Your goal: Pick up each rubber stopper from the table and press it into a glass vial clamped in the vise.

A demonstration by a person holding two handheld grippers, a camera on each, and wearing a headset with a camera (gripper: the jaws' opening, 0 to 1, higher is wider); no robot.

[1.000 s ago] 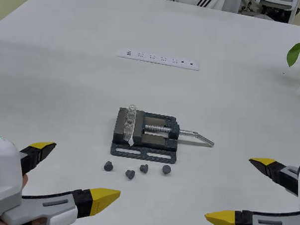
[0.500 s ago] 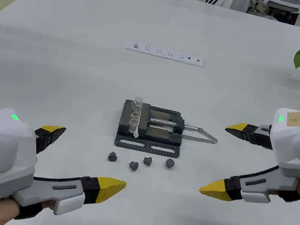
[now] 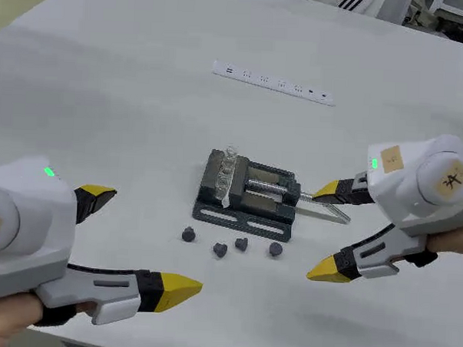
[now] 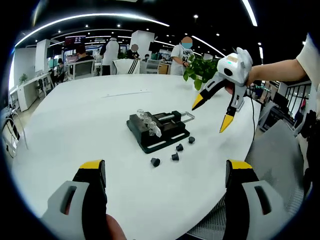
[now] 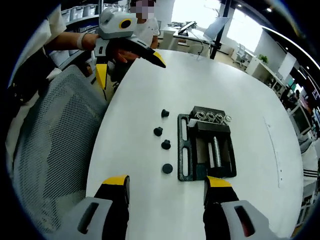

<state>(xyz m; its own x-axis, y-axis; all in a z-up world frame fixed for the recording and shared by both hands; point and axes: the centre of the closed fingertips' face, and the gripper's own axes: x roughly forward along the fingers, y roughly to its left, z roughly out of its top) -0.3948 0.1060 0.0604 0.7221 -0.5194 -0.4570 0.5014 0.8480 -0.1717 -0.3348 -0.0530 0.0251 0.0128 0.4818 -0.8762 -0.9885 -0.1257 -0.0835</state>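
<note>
left gripper [image 3: 156,238]: hovering over the table's [image 3: 104,99] near edge, left of the stoppers, pointing toward the vise; jaws spread wide, gripping nothing
right gripper [image 3: 313,235]: hanging in the air right of the vise, tips aiming left at it; jaws spread wide, gripping nothing; the upper tip is lining up with the vise handle in the head view
hands: one hand [image 3: 2,321] is wrapping the left gripper's grip at the near edge, the other [image 3: 451,241] is holding the right one
vise [image 3: 250,197]: 1, sitting mid-table, a bit toward the near edge, handle sticking out right
vials [image 3: 228,169]: standing upright in a row, clamped at the vise's left end; looking like 4 in the right gripper view, all open-topped
stoppers [image 3: 220,250]: 4, lying loose in a ragged row on the table between vise and near edge, apart from each other
power strip [image 3: 272,83]: 1, lying flat toward the far edge
</note>
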